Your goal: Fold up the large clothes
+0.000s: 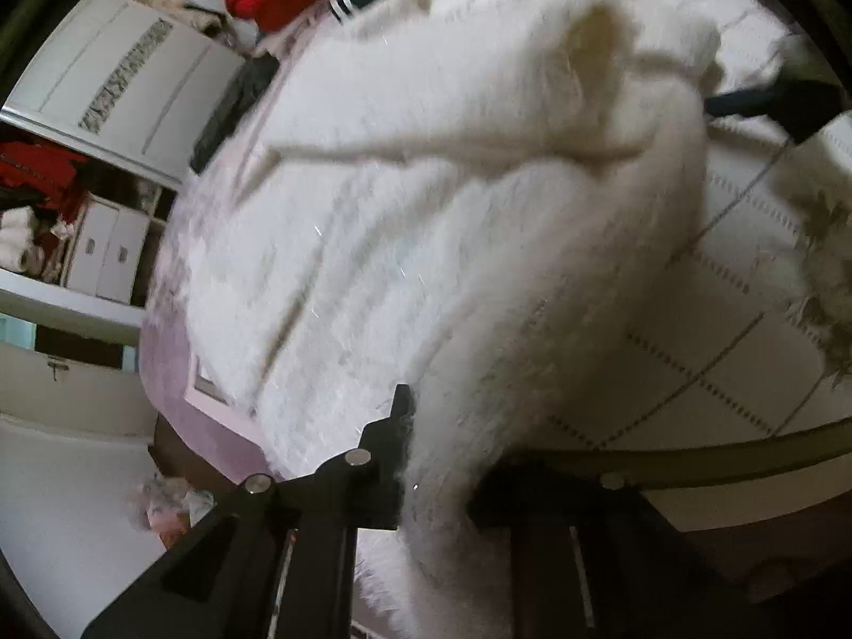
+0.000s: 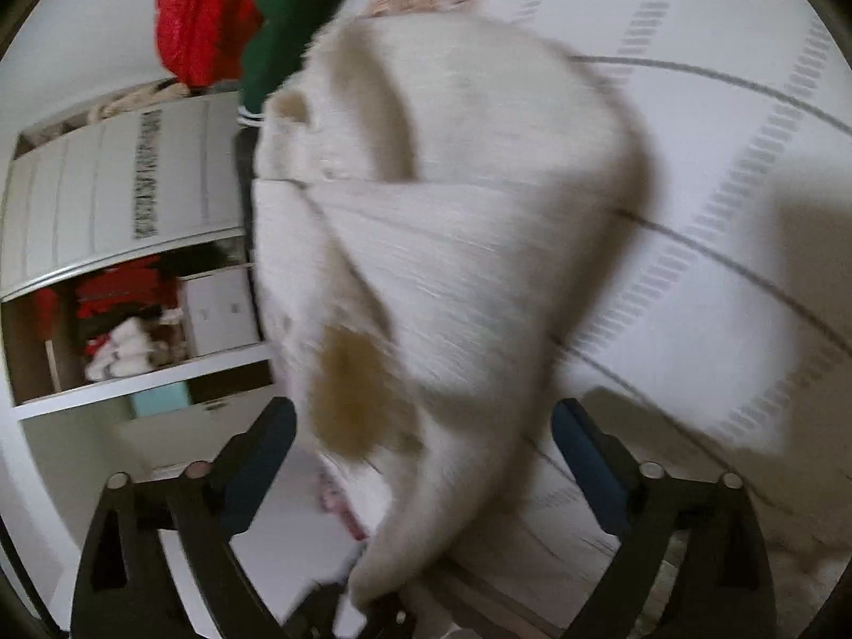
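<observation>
- The left tongs (image 1: 434, 458) are pinched almost shut on a fold of the white fuzzy garment (image 1: 426, 202); the fabric bunches up between the black fingers and hides the right-hand one almost fully.
- The garment spreads away from that grip over a bed with a white quilted cover (image 1: 719, 373) marked by dashed grey lines; its far parts are smeared by motion blur, so hems and sleeves are hard to separate.
- In the left wrist view the right tongs (image 1: 756, 104) show at the right edge, cut off by the lens rim, with a blue pad visible.
- The right tongs (image 2: 423, 458) stand wide apart; the garment (image 2: 452, 266) hangs between the blue pads (image 2: 586, 458), and neither pad can be seen pressing on it. A tan patch (image 2: 351, 404) sits on the cloth near the left finger.
- A red garment (image 2: 202, 16) and a green garment (image 2: 287, 16) with white cuff stripes lie at the far end of the bed, both cropped by the top of the frame.
- Left of the bed, a white wardrobe door (image 1: 122, 80) with a patterned strip stands above an open shelf (image 2: 117, 330) of red and white items, too blurred to name.
- A pink edge of the bed (image 1: 175, 362) shows below the garment.
</observation>
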`<state>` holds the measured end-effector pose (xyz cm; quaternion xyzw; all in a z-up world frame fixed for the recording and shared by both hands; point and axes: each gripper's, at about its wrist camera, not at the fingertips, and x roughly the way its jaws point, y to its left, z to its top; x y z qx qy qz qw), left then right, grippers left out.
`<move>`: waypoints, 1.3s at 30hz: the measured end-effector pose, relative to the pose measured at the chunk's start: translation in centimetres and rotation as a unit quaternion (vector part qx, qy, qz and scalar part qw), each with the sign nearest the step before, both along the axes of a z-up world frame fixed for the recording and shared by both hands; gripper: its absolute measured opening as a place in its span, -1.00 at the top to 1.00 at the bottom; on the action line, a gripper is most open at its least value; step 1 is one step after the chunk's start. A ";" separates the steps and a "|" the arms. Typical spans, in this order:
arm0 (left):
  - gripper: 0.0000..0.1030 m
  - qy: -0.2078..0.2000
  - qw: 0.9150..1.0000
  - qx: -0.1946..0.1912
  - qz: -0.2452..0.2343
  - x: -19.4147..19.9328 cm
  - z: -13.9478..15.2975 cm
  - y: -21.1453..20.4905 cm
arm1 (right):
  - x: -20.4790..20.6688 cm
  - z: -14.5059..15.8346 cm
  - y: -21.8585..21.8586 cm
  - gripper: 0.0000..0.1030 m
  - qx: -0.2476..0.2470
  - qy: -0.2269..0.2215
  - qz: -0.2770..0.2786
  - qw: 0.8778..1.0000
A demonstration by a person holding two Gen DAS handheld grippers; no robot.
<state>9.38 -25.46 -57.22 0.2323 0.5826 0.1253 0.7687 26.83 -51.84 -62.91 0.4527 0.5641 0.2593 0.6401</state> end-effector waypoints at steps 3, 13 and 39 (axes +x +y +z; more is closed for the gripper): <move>0.79 -0.009 1.000 -0.011 0.003 0.6 0.7 0.3 | 2.1 -0.7 2.2 -1.00 -0.002 0.015 0.002 1.000; 0.83 -0.015 0.999 -0.045 -0.005 1.9 3.4 1.5 | 4.0 -0.4 5.1 0.53 -0.043 0.079 -0.040 0.995; 0.67 -0.014 0.949 -0.280 0.145 13.5 5.5 22.7 | 14.1 16.6 18.9 0.49 -0.217 0.075 0.047 0.972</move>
